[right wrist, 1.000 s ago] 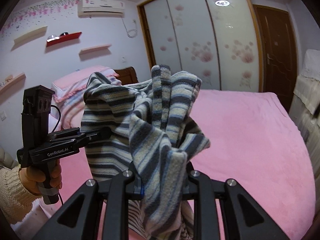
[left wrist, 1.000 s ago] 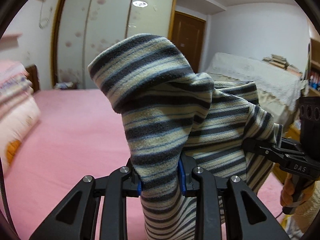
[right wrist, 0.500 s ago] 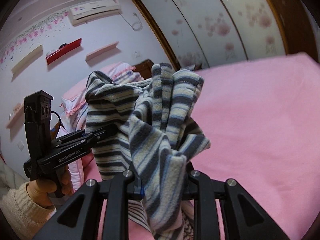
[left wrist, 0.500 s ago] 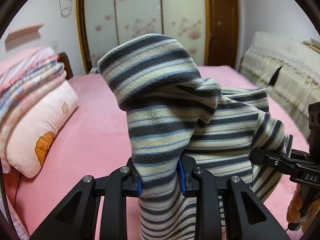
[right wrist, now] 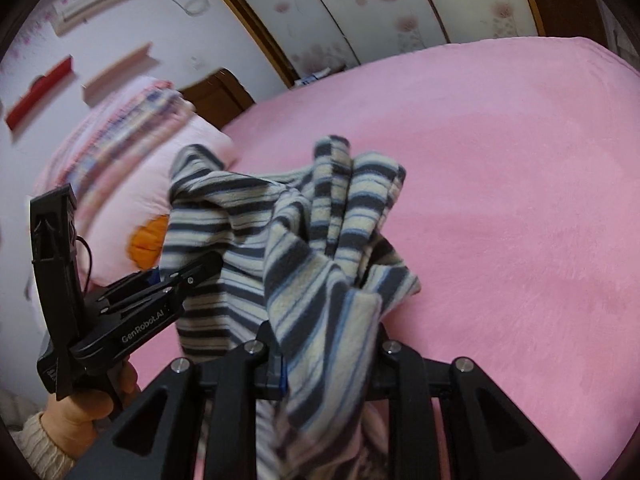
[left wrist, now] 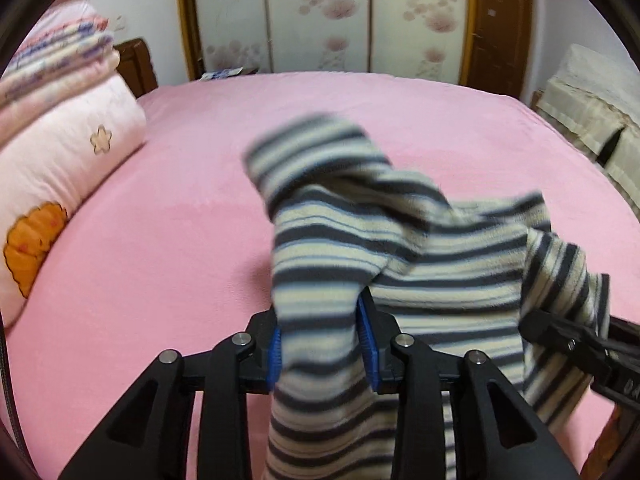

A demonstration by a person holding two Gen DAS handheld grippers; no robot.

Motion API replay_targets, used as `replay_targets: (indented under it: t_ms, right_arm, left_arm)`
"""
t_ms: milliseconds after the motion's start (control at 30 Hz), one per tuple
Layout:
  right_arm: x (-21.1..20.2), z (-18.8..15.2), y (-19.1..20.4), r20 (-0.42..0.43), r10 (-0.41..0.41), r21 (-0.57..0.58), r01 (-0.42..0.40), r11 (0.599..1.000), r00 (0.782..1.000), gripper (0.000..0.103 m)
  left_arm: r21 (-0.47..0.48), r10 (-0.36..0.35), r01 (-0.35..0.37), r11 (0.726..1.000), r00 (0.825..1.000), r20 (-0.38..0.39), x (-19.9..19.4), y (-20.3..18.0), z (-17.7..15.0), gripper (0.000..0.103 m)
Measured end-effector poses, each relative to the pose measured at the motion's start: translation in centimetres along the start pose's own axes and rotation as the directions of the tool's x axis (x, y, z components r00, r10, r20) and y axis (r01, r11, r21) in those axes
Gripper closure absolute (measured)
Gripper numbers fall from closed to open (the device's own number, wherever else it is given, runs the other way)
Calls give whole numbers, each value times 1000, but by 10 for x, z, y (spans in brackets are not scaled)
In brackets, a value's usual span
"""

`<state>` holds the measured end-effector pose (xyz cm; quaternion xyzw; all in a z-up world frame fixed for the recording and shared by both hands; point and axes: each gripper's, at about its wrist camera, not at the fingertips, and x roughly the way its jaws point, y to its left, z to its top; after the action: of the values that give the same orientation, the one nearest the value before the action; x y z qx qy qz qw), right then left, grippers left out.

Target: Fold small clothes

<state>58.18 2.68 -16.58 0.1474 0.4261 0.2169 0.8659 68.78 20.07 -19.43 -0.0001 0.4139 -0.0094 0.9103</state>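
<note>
A small fleece garment (left wrist: pixel 440 272) with grey, cream and blue stripes hangs bunched between both grippers above the pink bed (left wrist: pixel 180 220). In the left wrist view my left gripper (left wrist: pixel 320 340) has a fold of it between its blue pads; the jaws are opening, and the cloth still fills the gap. The right gripper (left wrist: pixel 560 336) holds the garment's other end at the right edge. Seen from the right wrist, my right gripper (right wrist: pixel 328 360) grips a thick bunch of the garment (right wrist: pixel 256 208), its jaws easing open slightly. The left gripper (right wrist: pixel 200 268) pinches the far corner.
A pink pillow (left wrist: pixel 60 168) and stacked folded quilts (left wrist: pixel 52 60) lie at the bed's left end by the headboard. Sliding wardrobe doors (left wrist: pixel 320 12) and a brown door (left wrist: pixel 500 20) stand beyond. Cloth-covered furniture (left wrist: pixel 588 108) is at the right. A hand (right wrist: pixel 88 404) holds the left gripper.
Both grippers have come down and tipped toward the bed with the garment. The bed now fills both views. The raised fold in the left gripper has flopped lower and blurred.
</note>
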Motion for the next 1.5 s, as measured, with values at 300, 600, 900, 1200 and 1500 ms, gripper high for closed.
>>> replay_targets:
  t_ms: [300,600,900,1200,1500]
  right_arm:
    - [20,12,-36,-61,-74,43,76,996,995,64]
    - [-48,16,-39,44,-128,-18,128,992,991,60]
    - [-131,-19,-13,1,-149,-39,149,988,989,60]
    - [-254,-65,25,18,-150,-43,151,988,989,60]
    - [-384,-106,58,122,-176,-101,188,977,977,57]
  left_arm:
    - [-137,50,-36,990,994,96,5,17,3,38]
    - [-162,65,-60,985,998,25,-26,54,-38,38]
    - [-159,6,-1,987,1000,29,-134,17,-69,21]
    - [-129,-128,141,982,987,100,-277,-63,-87,5]
    - [-21,-218,223,975,965,149,-385,-142,-118,1]
